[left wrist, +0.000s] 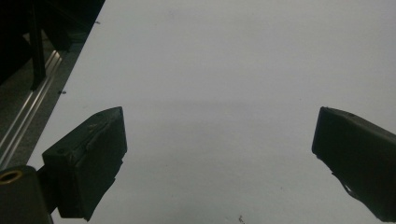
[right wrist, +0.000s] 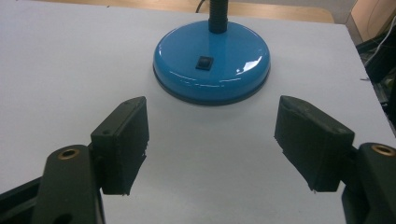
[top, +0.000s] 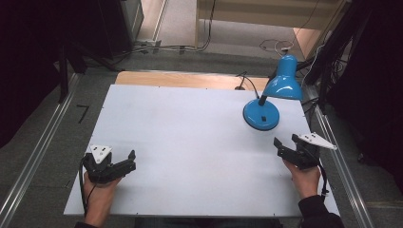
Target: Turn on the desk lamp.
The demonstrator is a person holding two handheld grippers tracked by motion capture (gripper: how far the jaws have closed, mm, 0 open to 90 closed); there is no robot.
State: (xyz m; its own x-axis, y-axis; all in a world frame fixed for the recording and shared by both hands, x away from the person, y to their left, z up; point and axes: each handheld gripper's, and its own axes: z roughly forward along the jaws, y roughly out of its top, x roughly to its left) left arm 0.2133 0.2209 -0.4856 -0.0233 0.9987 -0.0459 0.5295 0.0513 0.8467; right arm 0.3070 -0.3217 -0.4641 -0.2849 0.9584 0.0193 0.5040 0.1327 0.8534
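On the table (top: 190, 137), far right, a blue lamp (top: 266, 107) is standing. Right claw (right wrist: 211, 144) is gaping w/ jaws spread, facing its base & switch (right wrist: 204, 62). Left claw (left wrist: 219, 158) is gaping, nothing between.

Both black grippers, left gripper (top: 124, 160) and right gripper (top: 284, 142), carry grey triangular plates, brass-ringed screw holes and black cables.

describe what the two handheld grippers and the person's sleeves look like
Both the left gripper and the right gripper are black, each with two blocky jaws, brass-coloured pivot holes, a pale three-cornered plate on top and a trailing black cable. A dark sleeve covers the right wrist.
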